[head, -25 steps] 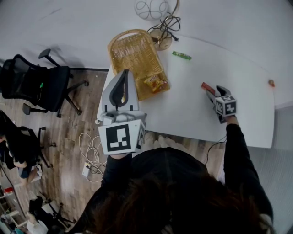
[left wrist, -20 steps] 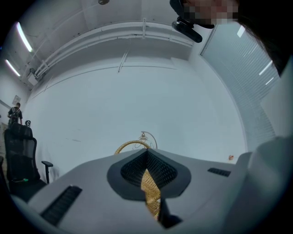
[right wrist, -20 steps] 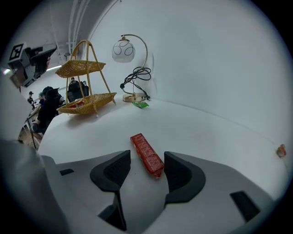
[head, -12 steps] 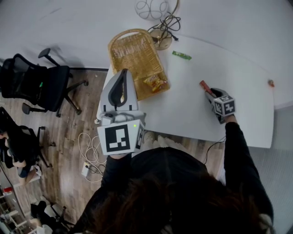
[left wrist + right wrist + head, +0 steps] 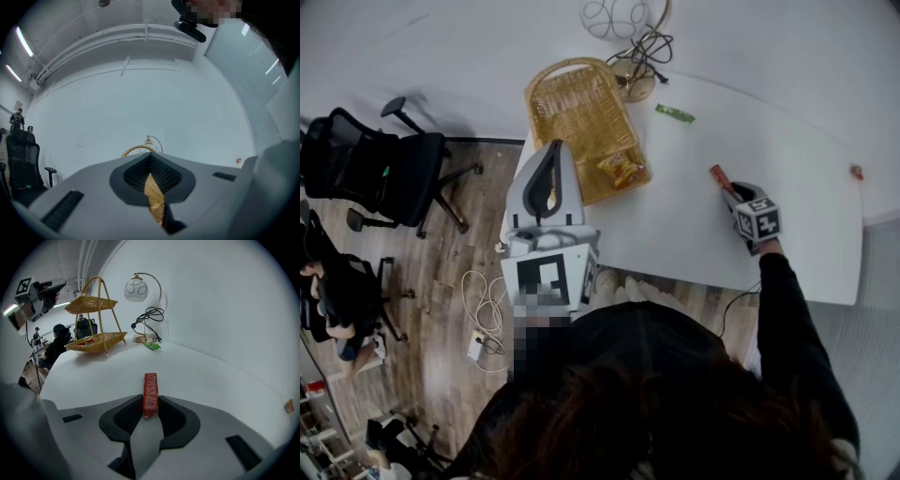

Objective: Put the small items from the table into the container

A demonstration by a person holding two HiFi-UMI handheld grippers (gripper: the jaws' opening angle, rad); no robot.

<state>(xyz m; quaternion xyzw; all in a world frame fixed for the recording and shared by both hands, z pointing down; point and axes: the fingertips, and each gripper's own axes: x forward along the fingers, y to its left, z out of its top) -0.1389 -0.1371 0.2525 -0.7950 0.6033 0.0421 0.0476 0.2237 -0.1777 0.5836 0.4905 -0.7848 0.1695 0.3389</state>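
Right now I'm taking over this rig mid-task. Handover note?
Left gripper: shut, empty.
Right gripper: jaws closing on the red packet, which lies on the table.
Done: one snack packet in the wicker basket.
Left: red packet, green packet by the lamp, small orange item at the table's far right edge.
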